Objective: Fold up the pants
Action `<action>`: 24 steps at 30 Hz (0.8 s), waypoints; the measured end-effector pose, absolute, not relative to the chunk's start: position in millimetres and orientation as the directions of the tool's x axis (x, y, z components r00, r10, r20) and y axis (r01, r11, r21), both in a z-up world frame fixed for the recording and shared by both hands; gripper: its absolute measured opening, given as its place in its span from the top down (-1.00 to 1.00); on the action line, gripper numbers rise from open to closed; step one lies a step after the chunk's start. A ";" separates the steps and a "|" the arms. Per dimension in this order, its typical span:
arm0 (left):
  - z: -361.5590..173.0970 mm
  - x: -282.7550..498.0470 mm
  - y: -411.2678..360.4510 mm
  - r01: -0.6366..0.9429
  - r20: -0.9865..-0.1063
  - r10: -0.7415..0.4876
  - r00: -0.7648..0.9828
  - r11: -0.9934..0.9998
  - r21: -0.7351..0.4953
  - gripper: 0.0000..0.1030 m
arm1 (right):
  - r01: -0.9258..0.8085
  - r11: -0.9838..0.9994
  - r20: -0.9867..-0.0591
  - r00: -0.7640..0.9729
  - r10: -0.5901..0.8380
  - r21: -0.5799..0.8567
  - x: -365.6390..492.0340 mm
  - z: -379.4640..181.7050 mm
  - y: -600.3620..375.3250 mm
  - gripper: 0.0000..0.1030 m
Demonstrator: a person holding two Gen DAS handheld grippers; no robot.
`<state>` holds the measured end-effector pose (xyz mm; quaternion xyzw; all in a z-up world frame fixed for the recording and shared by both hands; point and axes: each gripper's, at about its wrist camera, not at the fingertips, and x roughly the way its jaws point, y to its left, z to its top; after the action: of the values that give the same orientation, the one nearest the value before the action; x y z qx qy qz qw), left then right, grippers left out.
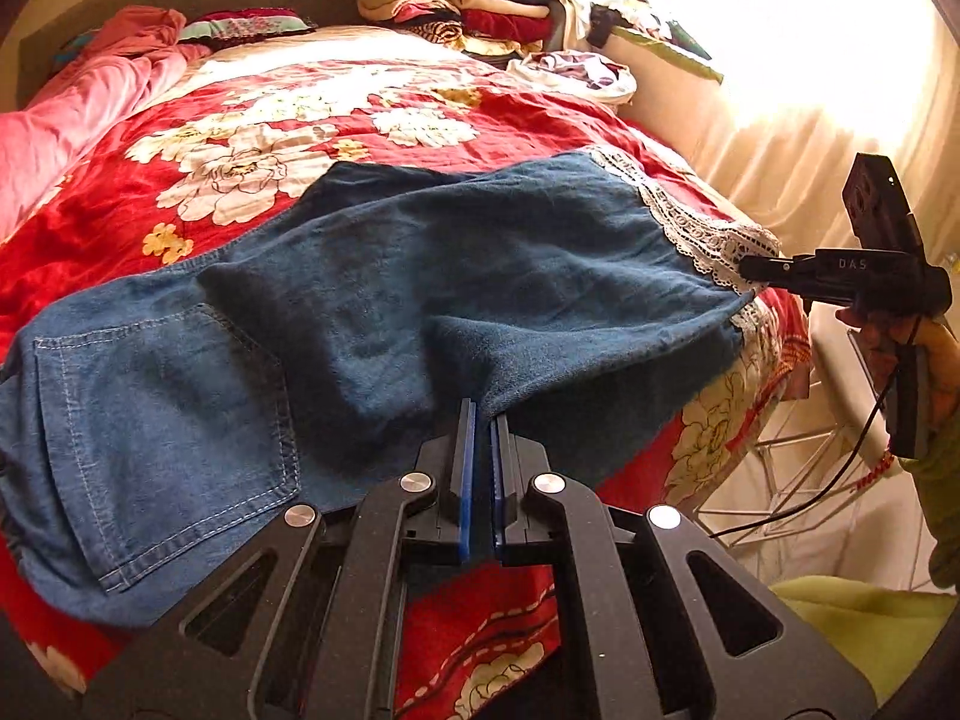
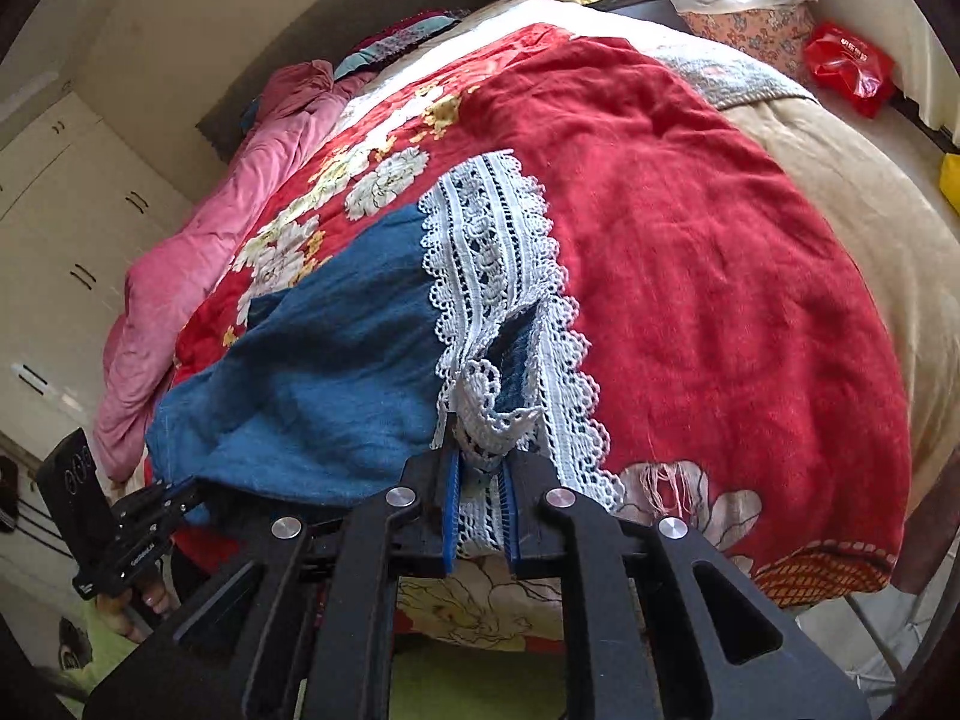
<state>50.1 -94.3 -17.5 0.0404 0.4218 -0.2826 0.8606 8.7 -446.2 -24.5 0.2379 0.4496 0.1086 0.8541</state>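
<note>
So that the pants [image 1: 420, 276] could be folded on the bed [image 1: 270, 120], denim was pinched in the left gripper [image 1: 483, 420] and the lace hem [image 2: 498, 300] clamped in the right gripper [image 2: 480, 468].

The pants [image 1: 420, 276] are blue denim with a white lace hem [image 2: 486, 276]. They lie across the bed, the seat with its stitched back pocket [image 1: 162, 432] at eight o'clock in the left wrist view, the legs doubled over toward two o'clock. The near edge is lifted; the lace end bunches upward.
</note>
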 end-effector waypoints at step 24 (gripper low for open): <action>-31.5 41.9 -94.2 0.531 -0.791 -0.437 0.428 0.830 -0.171 1.00 | 0.046 0.829 -0.714 0.536 0.451 0.557 -1.0 -42.8 -460.7 0.79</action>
<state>41.9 -94.2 -31.5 0.0519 0.4513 -0.2869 0.8434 -1.0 -460.7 -42.8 0.2661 0.4664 0.1212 0.8349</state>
